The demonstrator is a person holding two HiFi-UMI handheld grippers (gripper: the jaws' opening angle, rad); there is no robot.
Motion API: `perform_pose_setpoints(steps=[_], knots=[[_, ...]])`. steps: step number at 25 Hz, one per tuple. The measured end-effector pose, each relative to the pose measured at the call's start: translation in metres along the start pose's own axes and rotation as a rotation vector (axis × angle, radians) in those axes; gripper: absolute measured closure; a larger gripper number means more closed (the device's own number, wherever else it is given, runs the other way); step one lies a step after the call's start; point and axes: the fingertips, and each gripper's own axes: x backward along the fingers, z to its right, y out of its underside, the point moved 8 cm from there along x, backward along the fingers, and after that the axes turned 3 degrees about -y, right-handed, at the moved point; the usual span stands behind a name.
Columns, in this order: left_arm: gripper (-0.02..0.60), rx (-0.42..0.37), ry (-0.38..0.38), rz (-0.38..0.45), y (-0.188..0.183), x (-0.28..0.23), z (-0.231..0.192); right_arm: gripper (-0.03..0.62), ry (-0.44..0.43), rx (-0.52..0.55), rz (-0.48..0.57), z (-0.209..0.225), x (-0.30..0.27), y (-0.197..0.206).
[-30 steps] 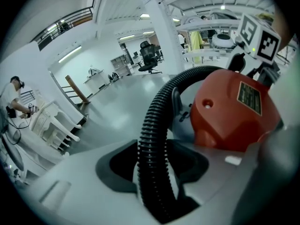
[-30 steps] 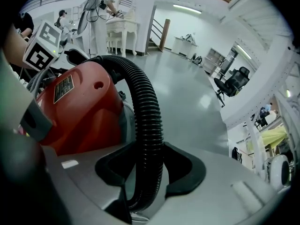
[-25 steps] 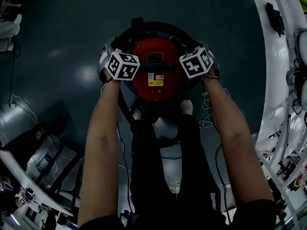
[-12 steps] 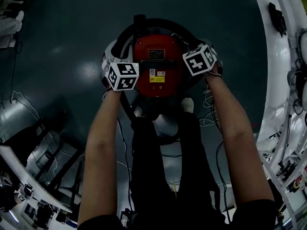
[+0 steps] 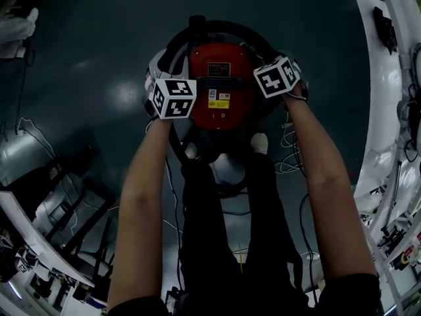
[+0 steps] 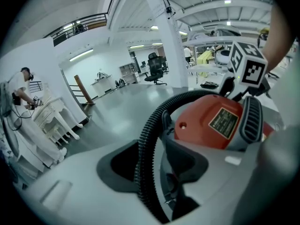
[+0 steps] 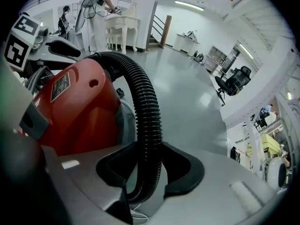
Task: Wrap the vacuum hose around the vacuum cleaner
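Note:
A red vacuum cleaner (image 5: 219,84) stands on the dark floor just in front of the person's feet. Its black ribbed hose (image 5: 217,26) arcs round the far side of the body. My left gripper (image 5: 160,78) is at the vacuum's left flank and my right gripper (image 5: 287,63) at its right flank. In the left gripper view the hose (image 6: 149,139) runs between the jaws of the left gripper (image 6: 150,172), which are easing open while still on it. In the right gripper view the right gripper (image 7: 147,172) has the hose (image 7: 147,107) between its pads, and its jaws are closing tighter.
A curved white structure (image 5: 388,78) runs along the right side. White cables (image 5: 289,163) lie on the floor by the person's right leg. Racks and equipment (image 5: 46,229) crowd the lower left. A person works at a white table (image 6: 51,116) far off.
My left gripper has drawn back toward the person along the vacuum's left side, with the hose still in it. The right gripper has kept its place beside the vacuum.

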Motion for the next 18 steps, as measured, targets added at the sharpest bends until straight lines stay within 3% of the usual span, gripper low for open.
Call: perform_pose_setpoints(steps=[5,9,18], knots=[[0.403,0.009,-0.019,-0.008,0.001,0.001,0.0,0.432,0.018,-0.006,-0.009,0.0,-0.002,0.002],[0.403,0.014,-0.036,-0.019,0.004,0.006,0.002,0.481,0.004,-0.014,-0.017,-0.003,-0.004,0.015],[0.403,0.057,-0.078,-0.052,0.003,0.031,0.015,0.497,-0.05,0.111,0.076,-0.029,0.018,0.021]])
